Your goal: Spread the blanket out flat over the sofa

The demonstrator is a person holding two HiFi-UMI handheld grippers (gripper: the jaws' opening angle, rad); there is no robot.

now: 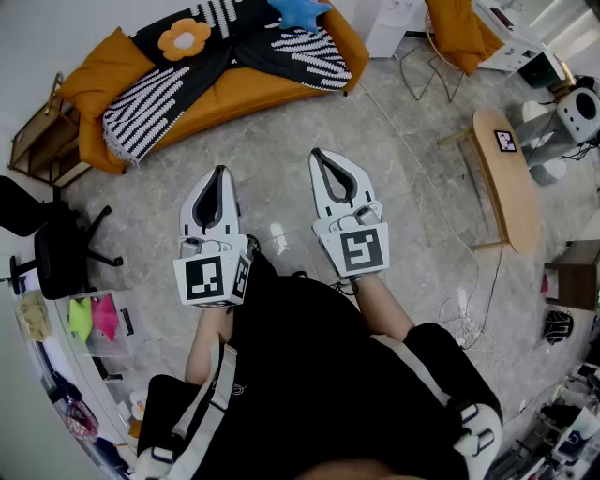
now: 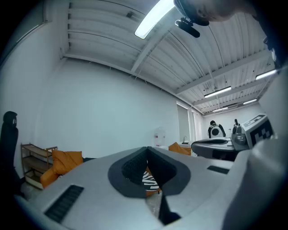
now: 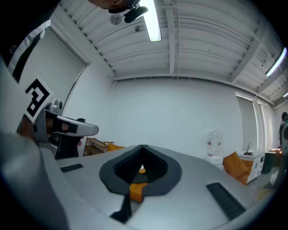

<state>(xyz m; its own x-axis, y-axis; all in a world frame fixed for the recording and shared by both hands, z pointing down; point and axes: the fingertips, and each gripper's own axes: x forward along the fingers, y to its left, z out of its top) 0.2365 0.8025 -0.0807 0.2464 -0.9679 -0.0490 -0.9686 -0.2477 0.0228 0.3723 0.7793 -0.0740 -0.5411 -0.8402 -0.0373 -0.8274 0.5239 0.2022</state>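
The blanket, black with white striped panels and an orange flower patch, lies on the orange sofa at the top left of the head view. Its long axis follows the sofa's own, from lower left to upper right. It is not flat. The middle is bunched and twisted into a dark band, one striped end hangs over the front of the left seat with its fringe toward the floor, and the other striped end fans out over the right seat. A blue star cushion sits at the blanket's upper edge. Well apart from the sofa, the person holds both tools level over the bare floor, pointing toward it. The left tongs are pressed together with nothing between them, and the right tongs are likewise closed and empty. In the left gripper view a strip of the striped blanket shows beyond the closed tips, and the right gripper view shows orange upholstery there. At the lower left a clear bin holds a yellow-green item and a pink item side by side. To the right an oval wooden worktop carries a square marker card.
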